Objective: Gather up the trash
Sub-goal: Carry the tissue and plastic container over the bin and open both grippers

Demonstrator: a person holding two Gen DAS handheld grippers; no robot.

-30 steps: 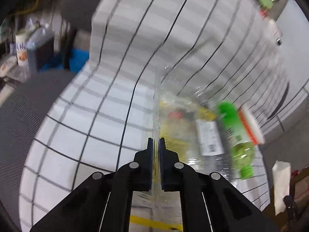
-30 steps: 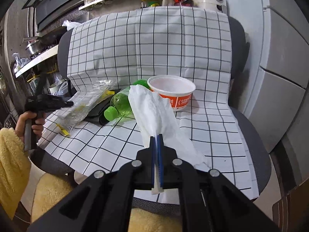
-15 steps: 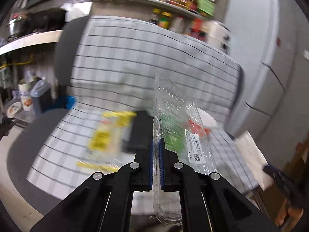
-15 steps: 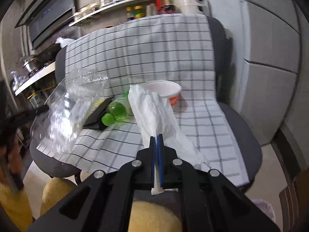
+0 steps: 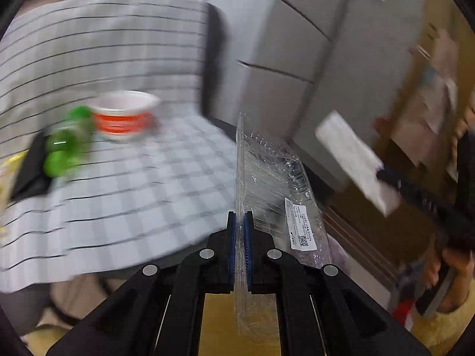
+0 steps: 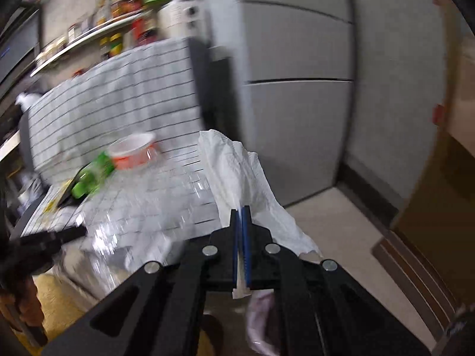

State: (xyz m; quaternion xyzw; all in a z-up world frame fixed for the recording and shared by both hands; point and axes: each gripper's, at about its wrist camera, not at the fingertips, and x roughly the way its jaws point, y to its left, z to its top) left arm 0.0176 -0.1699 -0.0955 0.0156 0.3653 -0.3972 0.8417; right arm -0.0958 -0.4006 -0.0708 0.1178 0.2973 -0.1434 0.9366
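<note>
My left gripper (image 5: 240, 215) is shut on a clear plastic clamshell container (image 5: 276, 190) with a white label, held in the air off the right edge of the chair. My right gripper (image 6: 241, 211) is shut on a white paper tissue (image 6: 240, 175) that hangs over its fingers. In the left wrist view the tissue (image 5: 354, 160) and right gripper show at the right. On the chair's checked cloth (image 5: 124, 178) lie a green bottle (image 5: 63, 145) and a white and orange paper bowl (image 5: 124, 115). In the right wrist view the container (image 6: 118, 237) is a blur at lower left.
A black flat item (image 5: 29, 172) and a yellow wrapper (image 6: 49, 206) lie at the cloth's left. A grey fridge (image 6: 297, 89) stands right of the chair. A shelf of jars (image 6: 104, 26) runs behind. A brown cabinet (image 6: 439, 192) is far right. A pale bag rim (image 6: 261, 311) shows below.
Both grippers have swung right, away from the chair toward the fridge and floor, carrying the container and the tissue. The bottle and bowl have shifted left in both views.
</note>
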